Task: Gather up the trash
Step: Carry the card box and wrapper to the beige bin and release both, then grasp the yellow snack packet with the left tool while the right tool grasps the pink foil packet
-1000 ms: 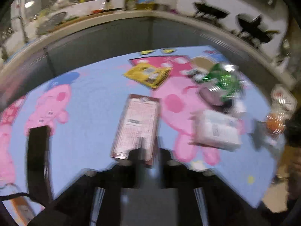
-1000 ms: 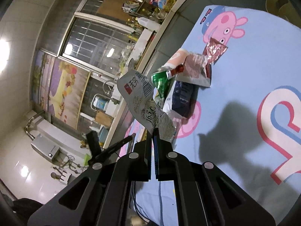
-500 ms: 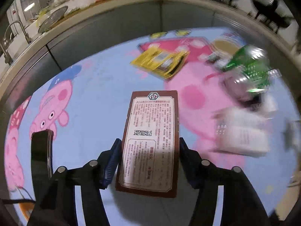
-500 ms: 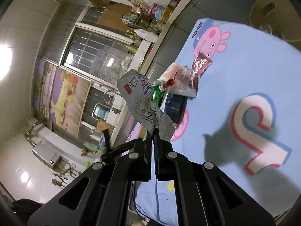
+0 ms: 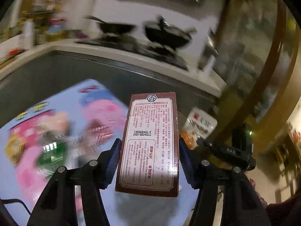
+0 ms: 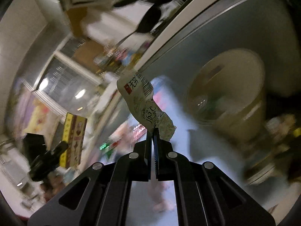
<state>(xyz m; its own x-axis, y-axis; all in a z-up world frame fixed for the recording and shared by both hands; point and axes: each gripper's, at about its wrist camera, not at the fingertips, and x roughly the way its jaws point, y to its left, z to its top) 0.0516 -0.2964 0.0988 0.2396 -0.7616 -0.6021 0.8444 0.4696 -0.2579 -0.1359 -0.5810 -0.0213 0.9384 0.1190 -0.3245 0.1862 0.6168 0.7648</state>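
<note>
My left gripper (image 5: 148, 148) is shut on a flat brown box (image 5: 150, 143) with printed text and holds it up above the blue cartoon mat (image 5: 62, 113). The same box (image 6: 74, 139) and the left gripper show at the left of the right wrist view. My right gripper (image 6: 152, 131) is shut on a crumpled white wrapper (image 6: 144, 103), held in the air; the wrapper also shows in the left wrist view (image 5: 201, 124). Blurred trash lies on the mat: a green wrapper (image 5: 50, 152) and a reddish foil wrapper (image 5: 97, 130).
A beige bin (image 6: 231, 94) stands on the floor at the right beyond the mat, with items inside. A grey cabinet front (image 5: 56, 71) under a white counter holds two black woks (image 5: 165, 33). A window (image 6: 64, 81) is at the left.
My left gripper closed on the brown box, lifted it off the mat and swung right. My right gripper, still holding the white wrapper, swung toward the beige bin.
</note>
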